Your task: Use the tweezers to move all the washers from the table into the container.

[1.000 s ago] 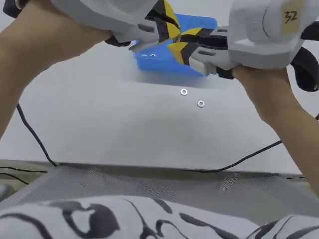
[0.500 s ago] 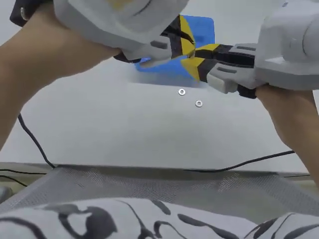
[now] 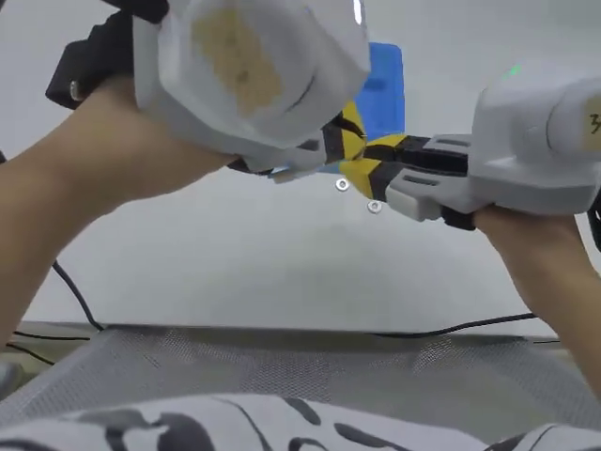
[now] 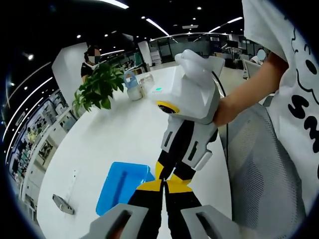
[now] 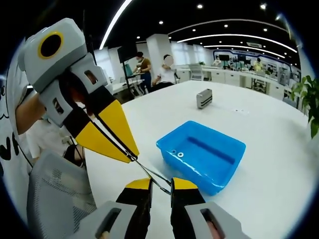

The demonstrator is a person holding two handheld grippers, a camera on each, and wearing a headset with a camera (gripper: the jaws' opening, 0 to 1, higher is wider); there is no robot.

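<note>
Bold black letters, seemingly "SM", are showing on the person's white shirt (image 4: 298, 107). A sticker (image 3: 593, 122) on the right gripper (image 3: 364, 162) is showing a cut-off "3".

open-plan office: long white table (image 5: 279, 149), recessed ceiling lights (image 5: 199, 6), potted plant (image 4: 97, 89), distant desks

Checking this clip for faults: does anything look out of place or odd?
Nothing spilled or damaged. Oddly, the tweezers bridge the left gripper and right gripper tip to tip, while two washers lie on the table.
</note>
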